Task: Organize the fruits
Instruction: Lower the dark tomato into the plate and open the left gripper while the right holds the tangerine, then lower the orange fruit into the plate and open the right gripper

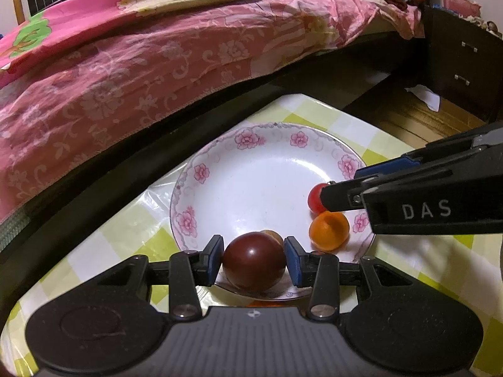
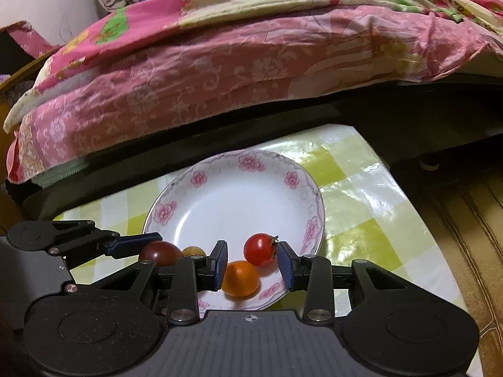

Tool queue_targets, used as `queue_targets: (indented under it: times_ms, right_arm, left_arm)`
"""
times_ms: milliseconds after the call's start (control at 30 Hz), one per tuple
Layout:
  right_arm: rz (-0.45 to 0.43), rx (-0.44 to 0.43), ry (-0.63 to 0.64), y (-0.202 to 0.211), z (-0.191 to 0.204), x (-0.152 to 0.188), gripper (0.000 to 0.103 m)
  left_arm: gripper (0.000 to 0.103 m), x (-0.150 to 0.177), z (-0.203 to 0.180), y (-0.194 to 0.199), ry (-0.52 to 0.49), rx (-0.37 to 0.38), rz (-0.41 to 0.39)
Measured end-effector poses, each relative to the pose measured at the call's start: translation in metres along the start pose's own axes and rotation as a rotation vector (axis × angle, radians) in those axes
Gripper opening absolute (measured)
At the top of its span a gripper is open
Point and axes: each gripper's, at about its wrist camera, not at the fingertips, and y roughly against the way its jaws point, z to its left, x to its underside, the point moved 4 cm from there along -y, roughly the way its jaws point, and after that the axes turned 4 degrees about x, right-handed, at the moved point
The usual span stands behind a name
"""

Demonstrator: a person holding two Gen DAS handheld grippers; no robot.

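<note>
Both tools near-released over plate (image 1: 220, 157): left tool (image 1: 254, 259) narrow, plum (image 1: 254, 260) between pads at plate's 6 o'clock, right tool (image 2: 251, 262) loosely brackets tomato (image 2: 258, 249) around 4 o'clock—open wider, lift straight, avoid nudging orange (image 2: 240, 278).

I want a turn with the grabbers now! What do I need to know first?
Left gripper: fingers on either side of the dark red fruit at the near rim of the plate, with a sliver of gap, so not gripping.
Right gripper: open around the orange fruit, with the red cherry tomato just beyond.
A small brownish fruit sits behind the dark red one.
Done: all four fruits are on the plate.
Left: I see no other fruit on the checked tablecloth, so probably just lift both grippers away gently.
</note>
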Motion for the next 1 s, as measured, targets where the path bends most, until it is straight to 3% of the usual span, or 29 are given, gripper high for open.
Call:
queue_targets:
  times_ms: [333,1000]
  right_arm:
    - [-0.022,-0.001,0.003,0.014,0.0,0.003,0.033]
    - [0.021,-0.037,0.093,0.025,0.03,0.024,0.033]
  left_arm:
    - [0.05,-0.002,0.009,0.022,0.035,-0.012,-0.029]
    - [0.05,0.026,0.016,0.044,0.037,-0.009,0.017]
